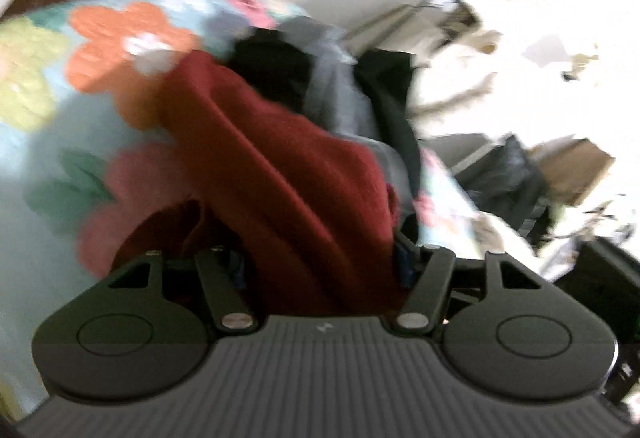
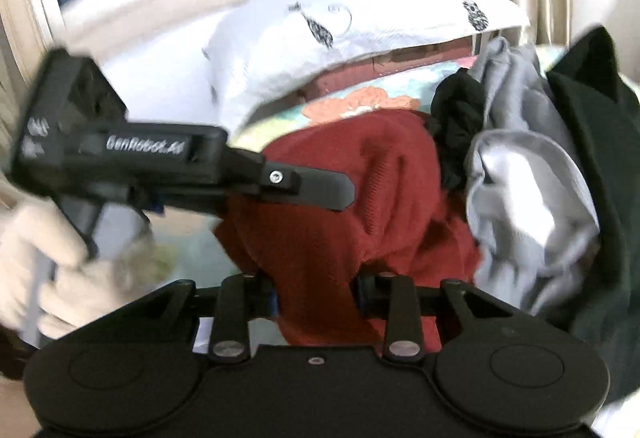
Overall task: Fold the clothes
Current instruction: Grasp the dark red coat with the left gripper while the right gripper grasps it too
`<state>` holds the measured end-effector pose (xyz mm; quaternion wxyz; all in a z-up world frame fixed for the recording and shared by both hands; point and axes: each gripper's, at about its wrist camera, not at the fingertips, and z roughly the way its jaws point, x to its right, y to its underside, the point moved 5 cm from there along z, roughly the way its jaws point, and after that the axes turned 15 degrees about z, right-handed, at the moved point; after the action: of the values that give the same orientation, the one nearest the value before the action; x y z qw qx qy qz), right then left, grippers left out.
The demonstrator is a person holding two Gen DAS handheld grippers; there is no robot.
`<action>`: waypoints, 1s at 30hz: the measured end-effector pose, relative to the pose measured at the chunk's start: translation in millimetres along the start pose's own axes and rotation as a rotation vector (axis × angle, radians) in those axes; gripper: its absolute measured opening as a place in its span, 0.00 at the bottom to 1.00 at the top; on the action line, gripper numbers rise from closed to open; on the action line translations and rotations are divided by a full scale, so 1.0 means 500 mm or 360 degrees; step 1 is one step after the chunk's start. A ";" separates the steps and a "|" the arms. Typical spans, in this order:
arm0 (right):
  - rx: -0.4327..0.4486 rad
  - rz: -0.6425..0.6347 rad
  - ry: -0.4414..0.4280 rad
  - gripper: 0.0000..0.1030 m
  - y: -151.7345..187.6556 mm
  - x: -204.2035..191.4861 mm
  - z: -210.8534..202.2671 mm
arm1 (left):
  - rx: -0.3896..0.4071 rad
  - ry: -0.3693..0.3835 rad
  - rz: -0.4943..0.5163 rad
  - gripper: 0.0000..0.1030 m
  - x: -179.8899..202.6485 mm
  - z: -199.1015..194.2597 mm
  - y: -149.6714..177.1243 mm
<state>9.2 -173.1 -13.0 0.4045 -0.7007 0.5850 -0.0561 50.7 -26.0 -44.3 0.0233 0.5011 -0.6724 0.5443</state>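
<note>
Both claws, left [image 2: 320,189] marked "GenRobot.AI", right [image 2: 316,298], grip red sweater [image 2: 360,205].

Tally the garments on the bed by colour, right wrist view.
Red: 1, the sweater
Black: 1
Grey: 1
Dark green: 1
Total: 4

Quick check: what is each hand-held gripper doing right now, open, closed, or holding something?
Left hand-held gripper: shut on the dark red knitted garment.
Right hand-held gripper: shut on the same dark red knitted garment.
</note>
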 end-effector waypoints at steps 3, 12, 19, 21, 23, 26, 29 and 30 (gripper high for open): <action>0.0029 0.0066 -0.0063 0.36 0.039 -0.013 -0.068 | -0.0030 0.0068 0.0090 0.60 0.076 -0.024 0.019; 0.0267 0.0144 -0.0075 0.36 0.080 -0.023 -0.267 | 0.0017 0.0123 0.0358 0.60 0.300 -0.066 0.033; 0.0305 0.0397 -0.0238 0.36 0.057 0.020 -0.416 | -0.0126 0.0196 0.0480 0.60 0.455 -0.079 -0.018; 0.0293 0.0505 -0.0264 0.36 0.052 0.054 -0.451 | -0.0186 0.0189 0.0543 0.60 0.496 -0.066 -0.038; 0.0295 0.0522 -0.0239 0.36 0.044 0.078 -0.485 | -0.0232 0.0186 0.0598 0.60 0.547 -0.046 -0.057; 0.0294 0.0498 -0.0158 0.36 0.026 0.116 -0.543 | -0.0278 0.0182 0.0720 0.57 0.629 -0.001 -0.090; 0.0256 0.0482 -0.0049 0.36 0.006 0.166 -0.600 | -0.0303 0.0193 0.0798 0.56 0.701 0.059 -0.111; 0.0245 0.0497 -0.0018 0.36 0.001 0.184 -0.617 | -0.0291 0.0204 0.0802 0.55 0.720 0.080 -0.111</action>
<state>-132.8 -407.5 155.9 0.4640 -0.5686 0.6785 -0.0331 -68.6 -284.1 186.5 -0.0251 0.2784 -0.8192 0.5007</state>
